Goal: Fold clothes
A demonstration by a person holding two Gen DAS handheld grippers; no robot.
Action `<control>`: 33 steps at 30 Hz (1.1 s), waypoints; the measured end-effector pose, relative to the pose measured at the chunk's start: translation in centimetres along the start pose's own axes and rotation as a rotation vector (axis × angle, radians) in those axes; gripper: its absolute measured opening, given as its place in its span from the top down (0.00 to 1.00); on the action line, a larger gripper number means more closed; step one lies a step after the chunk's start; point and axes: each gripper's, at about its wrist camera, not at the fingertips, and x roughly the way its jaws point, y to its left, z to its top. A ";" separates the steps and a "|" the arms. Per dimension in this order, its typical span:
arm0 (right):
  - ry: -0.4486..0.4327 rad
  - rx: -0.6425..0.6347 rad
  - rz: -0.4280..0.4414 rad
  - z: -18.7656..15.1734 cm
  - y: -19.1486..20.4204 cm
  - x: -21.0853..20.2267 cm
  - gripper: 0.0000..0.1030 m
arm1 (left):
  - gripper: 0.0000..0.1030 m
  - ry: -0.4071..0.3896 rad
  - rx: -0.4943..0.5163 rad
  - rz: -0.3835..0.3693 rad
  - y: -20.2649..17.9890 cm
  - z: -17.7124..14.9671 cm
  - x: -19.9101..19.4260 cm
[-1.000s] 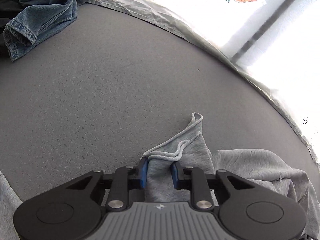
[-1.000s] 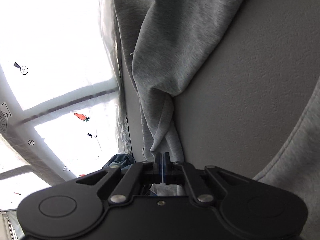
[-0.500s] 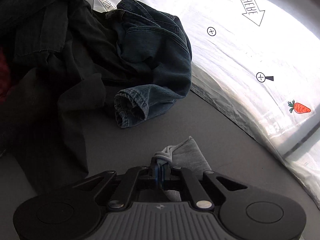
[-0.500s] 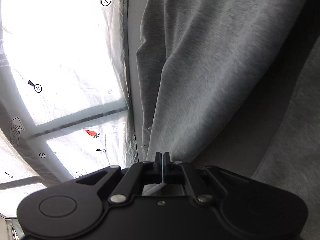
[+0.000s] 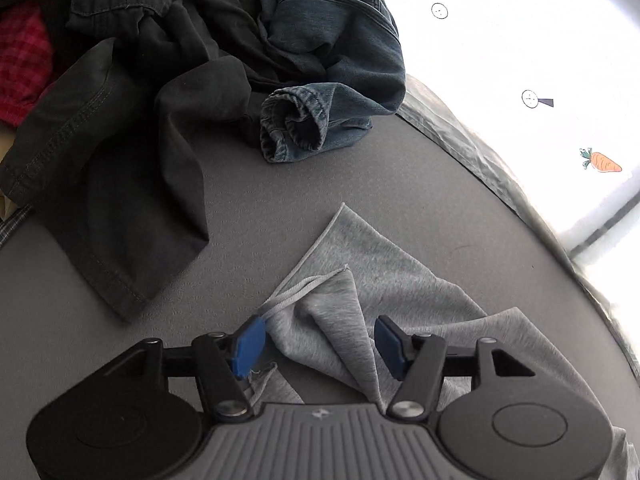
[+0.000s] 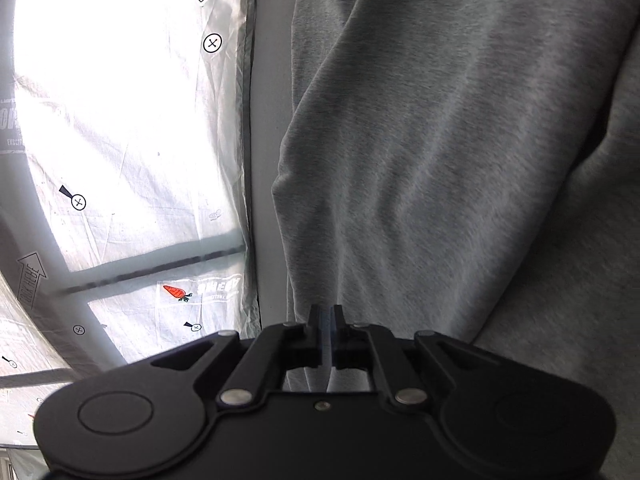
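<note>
Grey fleece that my left gripper (image 5: 318, 340) was pinching half a second ago now lies loose between its fingers, which have swung wide apart. The grey garment (image 5: 384, 280) has settled onto the grey mat (image 5: 280, 200) in soft folds, its hemmed corner pointing away from me toward the heap of jeans (image 5: 332, 76) and black clothing (image 5: 132, 120); a red checked cloth (image 5: 24, 64) shows at the far left of that heap. The left blue pad (image 5: 248, 346) touches the bunched hem, while the right pad stands just clear of the fabric. My right gripper (image 6: 326, 332) remains pressed together as before, pinching an edge of the same garment (image 6: 440, 140), which stretches away from it in long folds over the mat, beside the white printed sheet (image 6: 120, 120) with its small carrots.
</note>
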 end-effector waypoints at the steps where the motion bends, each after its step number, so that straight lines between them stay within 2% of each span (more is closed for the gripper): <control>1: -0.011 0.000 0.001 0.2 0.0 -0.2 0.94 | 0.40 0.017 0.011 0.006 -0.5 0.0 0.7; 4: -0.030 0.006 -0.003 0.5 -0.1 -0.6 0.94 | 0.36 0.049 0.047 0.033 -1.8 -0.6 2.3; 8: -0.042 0.013 -0.020 0.7 -0.2 -0.5 0.94 | 0.36 0.046 0.138 0.153 -3.6 -1.3 4.3; 10: -0.046 0.007 -0.031 0.8 -0.1 -0.5 0.94 | 0.36 0.053 0.164 0.246 -3.7 -1.6 4.5; 14: -0.074 -0.011 -0.039 1.4 0.3 -1.1 0.94 | 0.35 0.057 0.162 0.340 -1.9 -2.4 3.4; 18: -0.115 0.000 -0.030 2.4 -0.3 -2.7 0.94 | 0.35 0.063 0.140 0.356 0.3 -3.2 1.8; 22: -0.151 0.025 -0.021 3.3 -0.6 -3.8 0.93 | 0.35 0.066 0.070 0.360 1.7 -3.9 -0.2; 24: -0.162 0.036 -0.011 3.6 -0.7 -4.4 0.93 | 0.35 0.060 0.068 0.337 1.1 -4.5 -1.6; 27: -0.174 0.013 -0.017 3.7 -0.1 -5.5 0.92 | 0.33 0.052 0.134 0.256 -1.0 -6.6 -4.0; 28: -0.182 -0.026 -0.051 3.6 0.4 -6.0 0.92 | 0.28 0.051 0.160 0.228 -1.8 -7.4 -4.7; 30: -0.205 -0.156 -0.162 3.1 1.7 -7.0 0.91 | 0.27 0.075 0.228 0.173 -3.4 -9.5 -5.1; 32: -0.237 -0.346 -0.326 1.9 3.3 -7.7 0.91 | 0.27 0.122 0.310 0.140 -4.7 -11.8 -5.3; 33: -0.255 -0.475 -0.440 0.7 4.1 -8.0 0.90 | 0.27 0.146 0.354 0.129 -5.2 -13.0 -5.3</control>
